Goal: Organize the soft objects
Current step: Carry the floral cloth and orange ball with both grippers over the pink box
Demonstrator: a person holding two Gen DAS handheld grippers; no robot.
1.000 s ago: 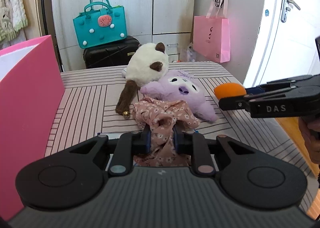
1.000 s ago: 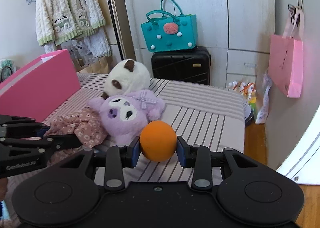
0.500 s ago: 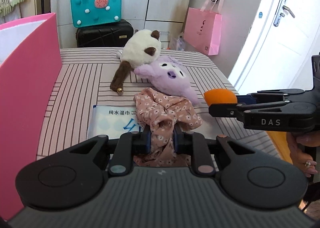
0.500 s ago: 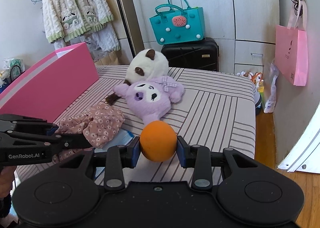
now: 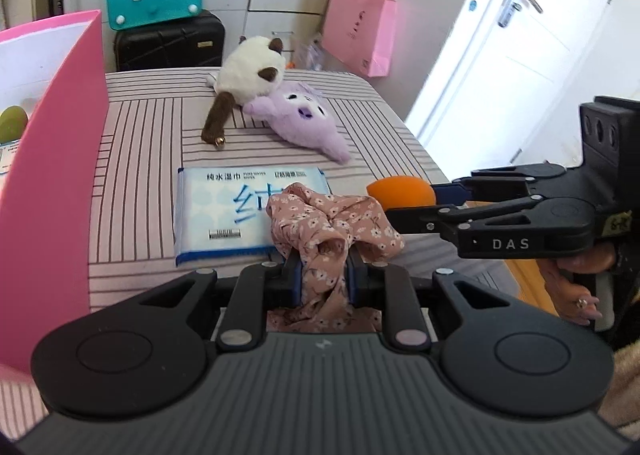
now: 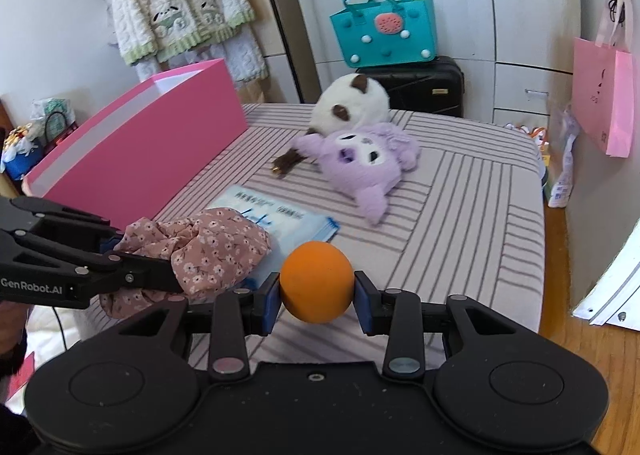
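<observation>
A: Bed (image 6: 460, 215) contents, largest first?
B: Pink box (image 6: 160, 143) at its left edge. White plush (image 6: 352, 103) touching purple plush (image 6: 360, 159) at the far end. Wipes pack (image 5: 224, 211) lies flat, nearer.

A: Left gripper (image 5: 322, 275)?
B: Clamped tight on floral cloth (image 5: 336, 223), raised above the pack.

A: Right gripper (image 6: 316, 295)?
B: Partly closed, pads pressing orange ball (image 6: 316, 281), held clear of the bed, just beside the cloth.

Left hand-held gripper (image 5: 322, 275) is clamped shut, right hand-held gripper (image 6: 316, 297) partly closed, both angled downward.
</observation>
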